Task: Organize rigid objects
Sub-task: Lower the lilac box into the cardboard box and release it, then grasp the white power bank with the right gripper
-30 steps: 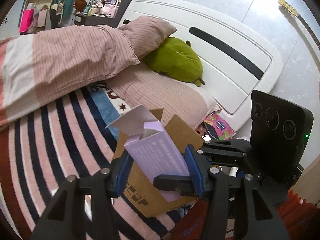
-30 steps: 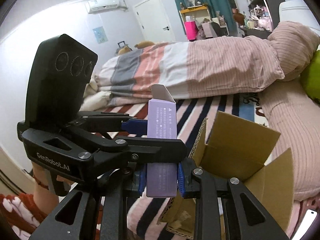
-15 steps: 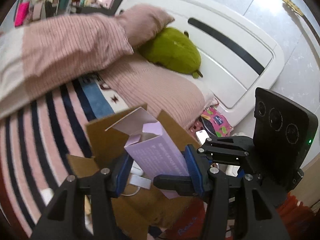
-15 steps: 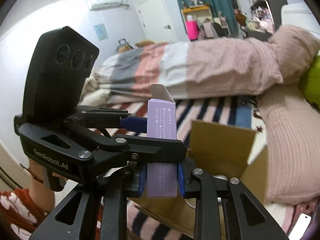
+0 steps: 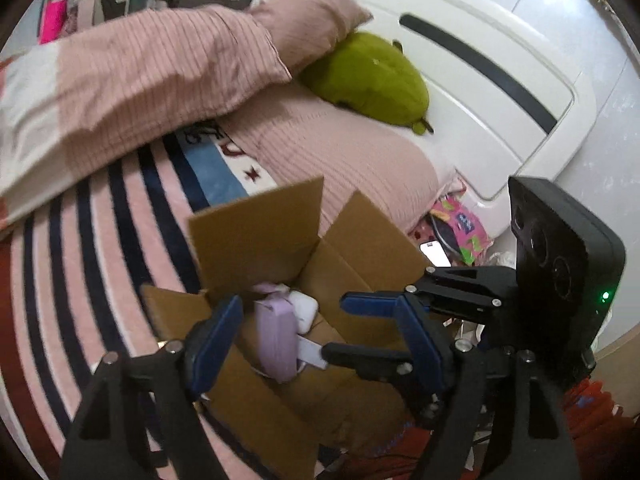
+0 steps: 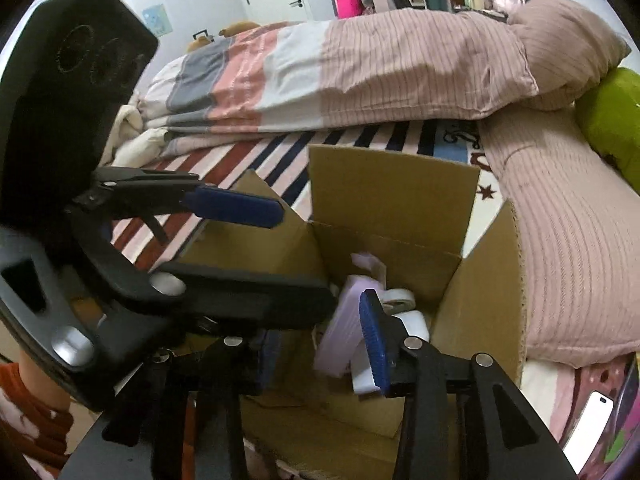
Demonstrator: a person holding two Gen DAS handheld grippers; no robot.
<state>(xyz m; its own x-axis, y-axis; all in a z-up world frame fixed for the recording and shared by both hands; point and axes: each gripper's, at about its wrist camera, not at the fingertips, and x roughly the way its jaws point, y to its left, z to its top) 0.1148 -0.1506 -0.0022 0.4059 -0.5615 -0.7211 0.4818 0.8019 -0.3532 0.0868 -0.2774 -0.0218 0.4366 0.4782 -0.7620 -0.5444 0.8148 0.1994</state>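
Both the left hand-held gripper (image 5: 316,336) and the right hand-held gripper (image 6: 320,340) have just been opening and grip nothing. The lilac carton (image 5: 276,340) lies loose inside the cardboard box (image 5: 256,232). The box sits on a striped bed (image 5: 80,240).

Bedroom: bed (image 5: 480,80), striped duvet (image 6: 360,68)

Honestly there's not much you can read here. The only lettering is on the striped blanket (image 5: 120,216), printed on its white band right next to the pink pillow (image 5: 352,160): dark curly letters beside a light blue patch, partly tucked under the folded duvet (image 5: 132,80), so you can't make out a word. Just below them on that same band sits a small dark red star (image 5: 253,175). From the right side you catch those same curly letters (image 6: 464,136) and the star (image 6: 487,191) again, just behind the cardboard box (image 6: 394,192), still unreadable. The lilac carton (image 5: 276,340) in that box is too blurred to show any print.
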